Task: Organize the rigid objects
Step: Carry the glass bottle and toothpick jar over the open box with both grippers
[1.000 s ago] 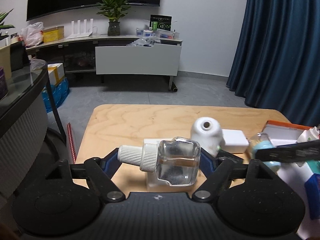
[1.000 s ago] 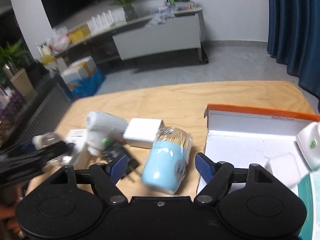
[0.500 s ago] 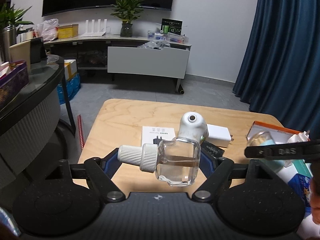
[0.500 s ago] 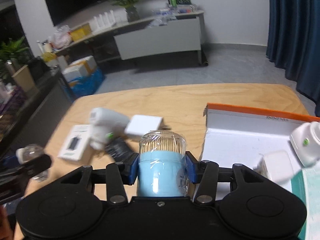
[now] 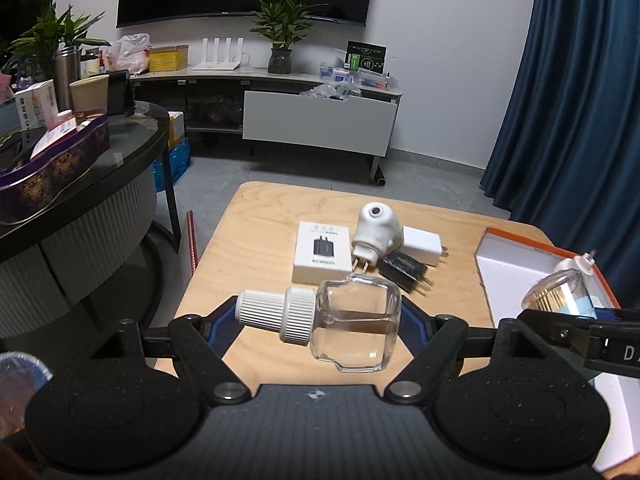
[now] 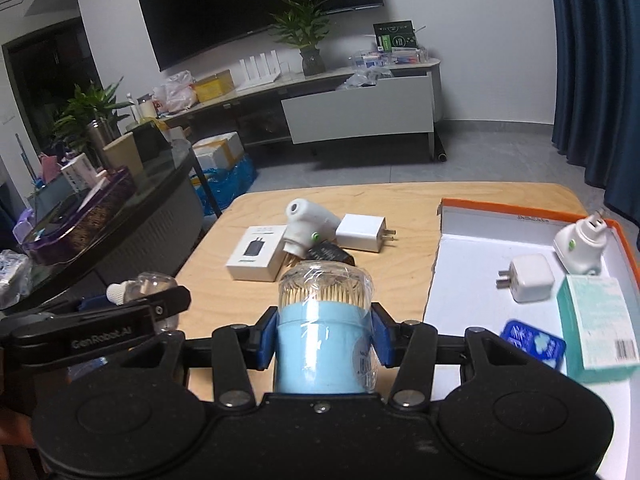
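**Both grippers loaded above the wooden table**

Your left gripper (image 5: 320, 320) has its jaws closed on a clear glass bottle (image 5: 356, 322) with a ribbed white cap (image 5: 276, 312). The bottle lies sideways between the blue pads, cap pointing left, held above the near edge of the wooden table (image 5: 260, 216).

Your right gripper (image 6: 323, 340) has its jaws closed on a light blue toothpick jar (image 6: 324, 336), upright, its clear top full of toothpicks, pinched on both sides of the blue body and held clear of the table.

On the table beyond you, a white charger box (image 5: 323, 252) lies flat. Just right of it a white plug-in device (image 5: 374, 232) rests prongs toward you, touching a white adapter (image 5: 422, 240) and a black adapter (image 5: 404, 269).

To your right sits the orange-rimmed white box (image 6: 520, 210). Inside it are a small white plug adapter (image 6: 528, 278), another white plug-in device (image 6: 580, 246), a teal carton (image 6: 600, 326) and a blue packet (image 6: 534, 344).
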Demonstrator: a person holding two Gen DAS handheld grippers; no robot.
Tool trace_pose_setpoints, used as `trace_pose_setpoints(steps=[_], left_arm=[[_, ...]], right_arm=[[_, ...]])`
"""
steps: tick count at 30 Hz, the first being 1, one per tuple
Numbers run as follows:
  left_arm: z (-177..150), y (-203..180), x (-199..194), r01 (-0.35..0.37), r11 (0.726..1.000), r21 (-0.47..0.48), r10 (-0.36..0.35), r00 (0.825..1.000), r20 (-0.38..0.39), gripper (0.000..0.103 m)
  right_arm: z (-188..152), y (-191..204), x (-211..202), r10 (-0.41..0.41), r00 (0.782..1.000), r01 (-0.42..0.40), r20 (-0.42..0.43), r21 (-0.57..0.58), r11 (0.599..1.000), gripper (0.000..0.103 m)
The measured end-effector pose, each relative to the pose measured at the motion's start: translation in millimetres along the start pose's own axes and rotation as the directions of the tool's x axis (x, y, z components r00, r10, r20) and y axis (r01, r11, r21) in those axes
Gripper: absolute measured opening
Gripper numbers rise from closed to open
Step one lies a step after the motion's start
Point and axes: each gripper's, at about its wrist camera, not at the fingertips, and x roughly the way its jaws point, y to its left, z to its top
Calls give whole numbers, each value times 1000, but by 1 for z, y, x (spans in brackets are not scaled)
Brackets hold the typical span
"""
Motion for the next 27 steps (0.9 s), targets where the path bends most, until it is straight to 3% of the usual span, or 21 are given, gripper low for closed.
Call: trace_pose_setpoints(steps=[11, 27], left_arm=[[-13, -10, -31, 0, 1000, -7, 0, 1000, 14, 81], [-26, -31, -44, 42, 999, 25, -42, 999, 11, 81]], right_arm=[[-26, 2, -39, 7, 1000, -7, 22, 8, 1000, 58], [-45, -10, -66, -30, 998, 29, 59, 24, 999, 58]])
